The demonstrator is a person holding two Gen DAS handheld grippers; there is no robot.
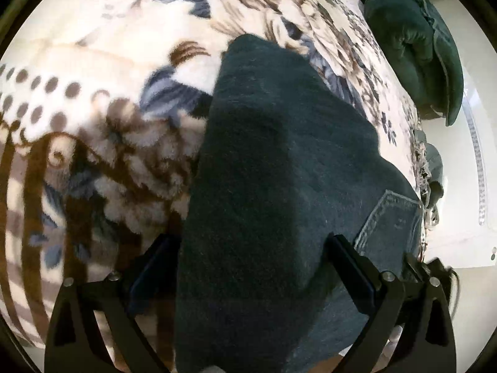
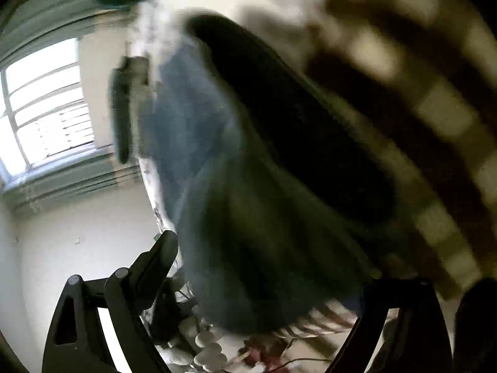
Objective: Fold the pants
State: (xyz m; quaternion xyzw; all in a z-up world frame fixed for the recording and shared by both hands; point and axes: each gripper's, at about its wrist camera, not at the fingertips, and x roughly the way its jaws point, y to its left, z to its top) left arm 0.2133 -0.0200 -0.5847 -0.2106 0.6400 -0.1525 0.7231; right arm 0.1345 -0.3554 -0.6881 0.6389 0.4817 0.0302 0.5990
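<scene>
We see the pants [image 1: 273, 168] on the blanket [image 1: 93, 99], bunched between both claws' spread fingers: left gripper [image 1: 251, 248], right gripper [image 2: 267, 261]. In the blurred right view, grip seems absent; the fold could slump.

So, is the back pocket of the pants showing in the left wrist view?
Yes, a stitched pocket shows on the pants, right of the fold.

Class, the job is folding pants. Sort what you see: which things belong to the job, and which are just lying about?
Job: pants; left claw; right claw; blanket beneath the pants.

Lying about: green cushion; window.
</scene>
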